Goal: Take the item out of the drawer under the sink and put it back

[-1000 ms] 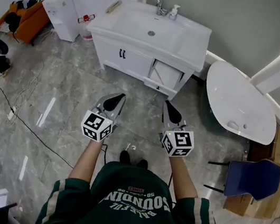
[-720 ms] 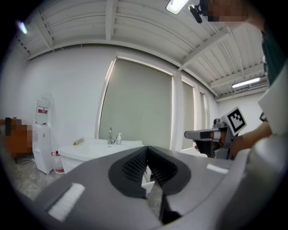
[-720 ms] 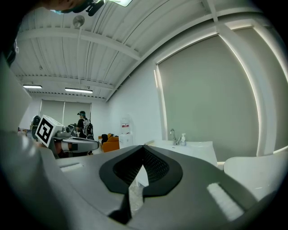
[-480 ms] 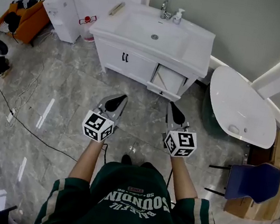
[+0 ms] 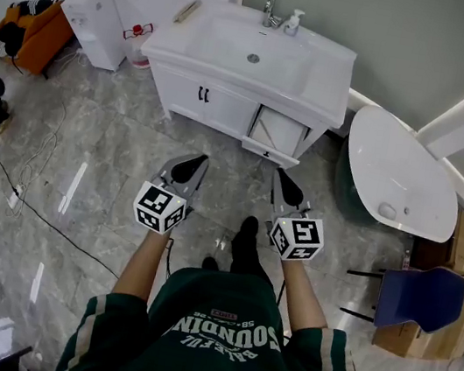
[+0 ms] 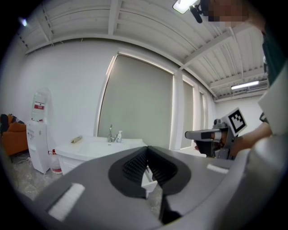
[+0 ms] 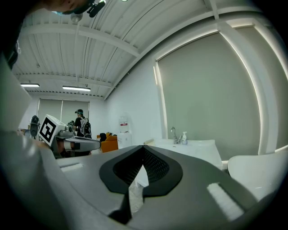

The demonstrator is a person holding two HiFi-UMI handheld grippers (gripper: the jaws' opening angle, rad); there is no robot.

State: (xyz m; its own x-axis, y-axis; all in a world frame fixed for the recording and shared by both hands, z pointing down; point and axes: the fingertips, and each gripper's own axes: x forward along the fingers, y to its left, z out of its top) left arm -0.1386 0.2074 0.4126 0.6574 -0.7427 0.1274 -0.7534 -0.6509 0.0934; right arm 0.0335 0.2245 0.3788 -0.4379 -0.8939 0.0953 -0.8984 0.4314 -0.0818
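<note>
Two sets of jaws pressed together, nothing between: left gripper (image 5: 191,167) and right gripper (image 5: 282,185), side by side mid-frame in head view. Drawer (image 5: 275,131) under sink (image 5: 253,55) stood pulled out, upper centre, well apart from both. Item possibly inside drawer; too small to tell.

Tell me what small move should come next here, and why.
Likely step closer to the sink and reach the right tongs toward the drawer. The drawer stands pulled out, but the right tongs and the left tongs are shut, empty and well short of it.
</note>
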